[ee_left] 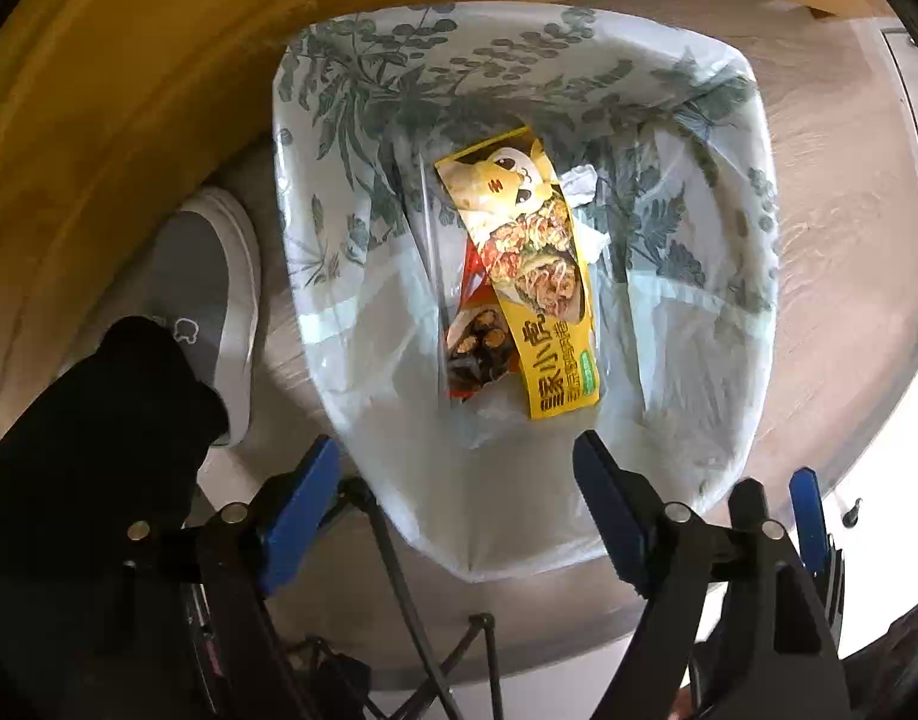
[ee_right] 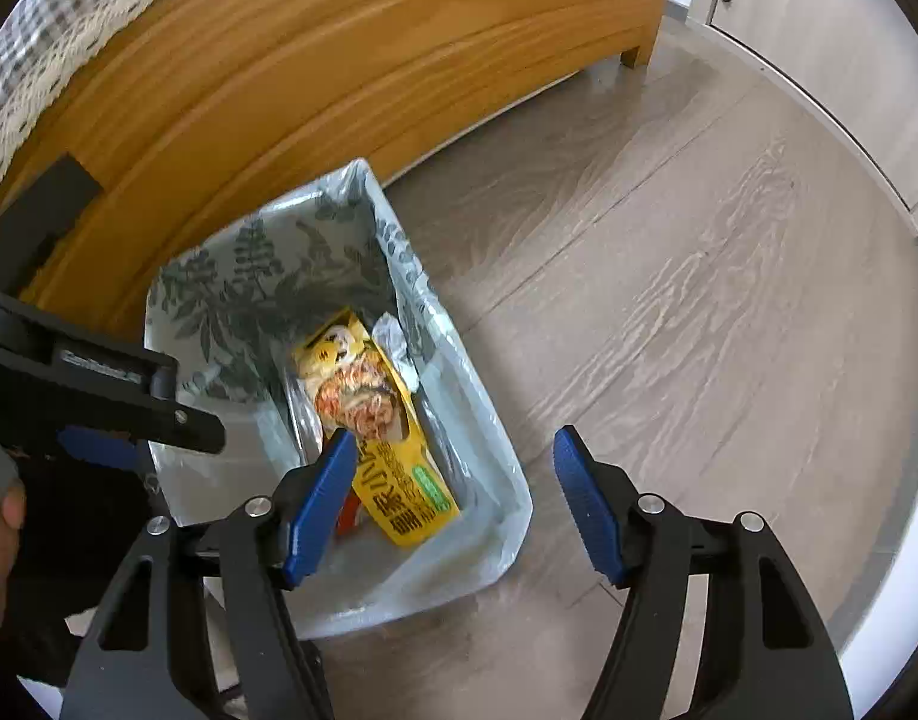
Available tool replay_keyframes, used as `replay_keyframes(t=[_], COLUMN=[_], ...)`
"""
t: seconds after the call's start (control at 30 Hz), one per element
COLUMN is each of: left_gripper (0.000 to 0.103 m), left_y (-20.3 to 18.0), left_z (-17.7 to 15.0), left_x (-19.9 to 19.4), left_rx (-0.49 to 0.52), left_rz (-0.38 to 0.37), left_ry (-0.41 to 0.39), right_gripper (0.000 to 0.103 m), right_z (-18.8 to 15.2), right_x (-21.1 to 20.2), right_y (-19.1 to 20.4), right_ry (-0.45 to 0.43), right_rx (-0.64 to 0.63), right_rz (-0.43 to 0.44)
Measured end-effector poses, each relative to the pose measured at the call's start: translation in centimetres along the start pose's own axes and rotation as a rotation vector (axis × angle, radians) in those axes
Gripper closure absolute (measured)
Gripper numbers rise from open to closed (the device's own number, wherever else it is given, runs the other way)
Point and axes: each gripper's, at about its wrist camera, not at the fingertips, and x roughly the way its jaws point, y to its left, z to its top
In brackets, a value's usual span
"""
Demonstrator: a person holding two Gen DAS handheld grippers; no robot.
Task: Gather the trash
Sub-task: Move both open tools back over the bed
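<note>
My left gripper (ee_left: 459,468) hangs wide open and empty above the white bin lined with a leaf-printed plastic bag (ee_left: 315,276). The long yellow snack wrapper (ee_left: 537,276) lies inside that bin. My right gripper (ee_right: 453,456), open and empty too, hovers over the bin's edge.

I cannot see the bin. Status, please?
Both claws, left and right, open, empty. Yellow snack wrapper inside white leaf-print bin liner. Nothing blocking.

wooden bed frame (ee_right: 339,60) | checked bedspread (ee_right: 51,30) | grey shoe (ee_left: 207,300) | wood-look floor (ee_right: 669,300)
</note>
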Motion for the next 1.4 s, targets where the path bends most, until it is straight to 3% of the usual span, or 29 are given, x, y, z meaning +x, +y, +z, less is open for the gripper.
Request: replay_keyframes(t=[0.23,0.33,0.4,0.5,0.57,0.67,0.73,0.9,1.03,1.1,1.17,1.27,1.33,1.4], left_gripper=[0.026,0.026,0.026,0.026,0.025,0.025,0.025,0.025,0.024,0.012,0.012,0.012,0.012,0.012], left_y=[-1.0,-1.1,-0.5,0.7,2.7,6.4,9.9,18.9,26.5,30.6,35.4,40.5,43.6,46.7], left_z=[-2.8,-4.3,-5.1,-6.5,-8.1,-10.1,-11.3,-13.0,-14.0,-14.0,-13.4,-12.3,-10.8,-9.0], left_x=[-3.3,-6.1,-9.2,-13.5,-18.1,-24.1,-28.4,-35.9,-38.9,-39.5,-39.7,-39.7,-39.3,-38.8], left_rx=[0.049,0.086,0.092,0.094,0.105,0.124,0.156,0.154,0.063,0.015,-0.056,-0.118,-0.143,-0.146], left_rz=[-0.094,-0.177,-0.231,-0.25,-0.341,-0.4,-0.392,-0.312,-0.198,-0.154,-0.043,0.12,0.182,0.183], left_ry=[-0.069,-0.134,-0.232,-0.399,-0.534,-0.712,-0.834,-1.065,-1.217,-1.276,-1.338,-1.388,-1.338,-1.268], right_gripper=[0.038,0.038,0.038,0.033,0.033,0.032,0.027,0.027,0.027,0.027,0.027,0.027,0.027,0.027], right_z=[-0.7,-0.3,0.3,1.9,3.2,5.5,6.7,9.8,11.8,12.4,13.2,13.7,13.9,14.2], right_x=[-2.6,-4.9,-6.7,-10.2,-12.6,-16.7,-18.7,-23.8,-26.2,-26.6,-26.5,-26.4,-26.1,-26.0], right_y=[-0.5,-1.2,-1.2,-0.7,0.2,2.9,4.6,11.7,18.4,22.5,26.8,31.7,35.5,38.4], right_ry=[0.02,-0.01,-0.035,-0.098,-0.152,-0.253,-0.31,-0.464,-0.545,-0.57,-0.574,-0.577,-0.58,-0.573], right_rx=[-0.041,-0.035,-0.031,-0.031,-0.044,-0.072,-0.084,-0.14,-0.206,-0.241,-0.279,-0.319,-0.339,-0.347], right_rz=[-0.082,-0.117,-0.132,-0.154,-0.163,-0.158,-0.146,-0.066,0.021,0.068,0.127,0.208,0.28,0.333])
